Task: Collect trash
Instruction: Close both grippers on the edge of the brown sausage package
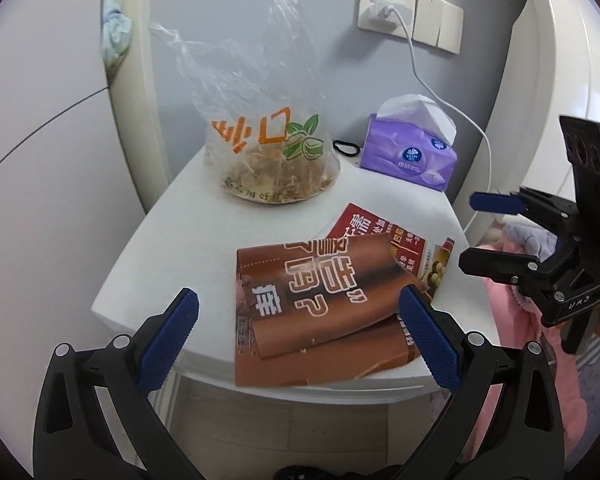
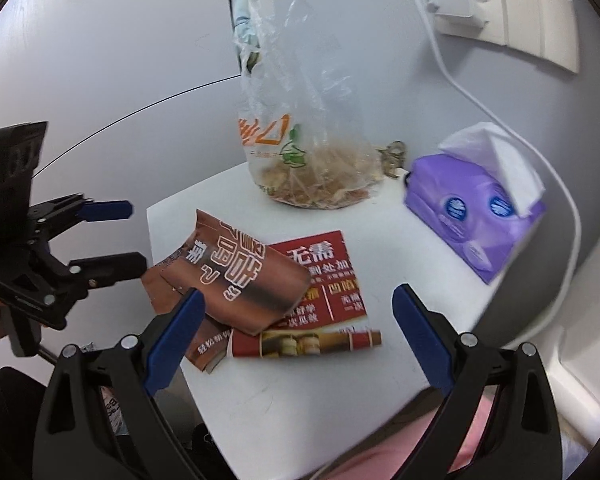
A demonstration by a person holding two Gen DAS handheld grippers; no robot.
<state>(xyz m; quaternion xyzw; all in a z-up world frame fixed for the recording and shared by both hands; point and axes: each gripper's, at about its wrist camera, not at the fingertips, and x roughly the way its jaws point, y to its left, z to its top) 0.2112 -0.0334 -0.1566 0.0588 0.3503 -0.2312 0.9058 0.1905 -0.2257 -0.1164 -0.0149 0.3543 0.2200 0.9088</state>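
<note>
A crumpled brown paper leaflet [image 1: 320, 304] lies on the front of a small white table [image 1: 172, 240], on top of a red flyer [image 1: 384, 236]. A clear plastic bag [image 1: 268, 160] with food scraps stands at the back. My left gripper [image 1: 296, 340] is open and empty, hovering just in front of the brown leaflet. My right gripper [image 1: 472, 232] is open and empty at the table's right edge. In the right wrist view my right gripper [image 2: 300, 332] hangs over the brown leaflet [image 2: 236, 276] and red flyer [image 2: 324, 276], with the bag [image 2: 304, 148] behind and my left gripper [image 2: 138, 236] at left.
A purple tissue pack [image 1: 408, 156] sits at the back right beside a black hair tie [image 1: 346, 147]. A white charger cable [image 1: 440, 96] hangs from the wall socket [image 1: 386, 6]. Pink fabric [image 1: 512, 320] lies right of the table. Keys [image 2: 394, 158] lie behind the bag.
</note>
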